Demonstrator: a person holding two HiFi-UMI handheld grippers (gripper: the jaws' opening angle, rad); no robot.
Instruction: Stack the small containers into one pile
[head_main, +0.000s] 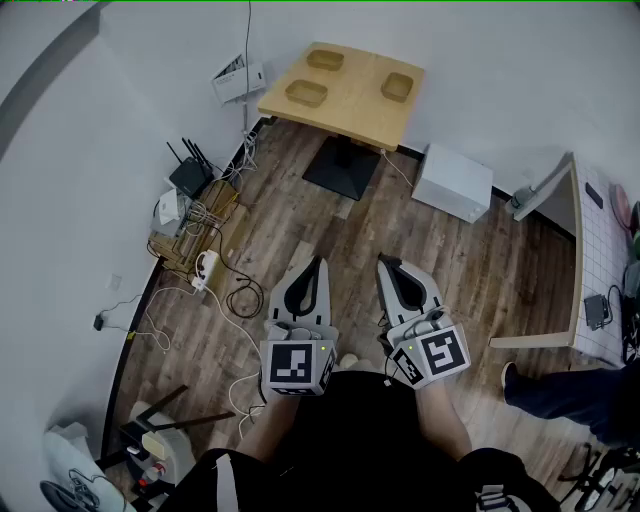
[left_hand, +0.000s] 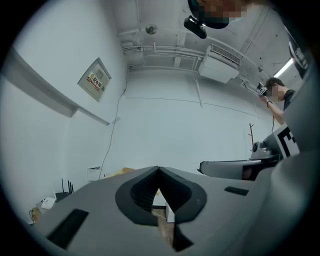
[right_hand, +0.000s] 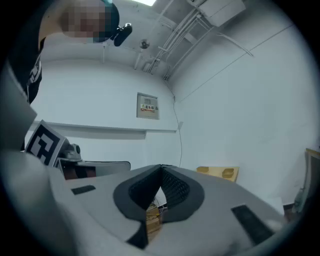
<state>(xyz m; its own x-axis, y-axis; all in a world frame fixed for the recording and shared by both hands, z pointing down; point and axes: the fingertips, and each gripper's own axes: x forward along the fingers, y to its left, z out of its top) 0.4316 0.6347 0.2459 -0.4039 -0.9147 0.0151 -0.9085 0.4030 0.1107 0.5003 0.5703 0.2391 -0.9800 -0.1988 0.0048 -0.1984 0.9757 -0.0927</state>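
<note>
Wood flooring runs to a small table (head_main: 352, 108) by the far wall. In the head view three small containers (head_main: 306, 94) sit apart on it, well ahead of the left gripper (head_main: 316, 268) and right gripper (head_main: 388, 268), both closed and empty. They look like light, stiff, shallow trays, probably best pinched by a rim wall.

The left gripper view shows jaws meeting at the tip, with the table mostly hidden behind them.

The right gripper view shows shut jaws too. Only two containers show there, too tiny to judge their material.

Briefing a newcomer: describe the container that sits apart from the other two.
Find the wooden table by the far wall. The container stands alone at its right end in the head view; the other two sit close together at the left.
</note>
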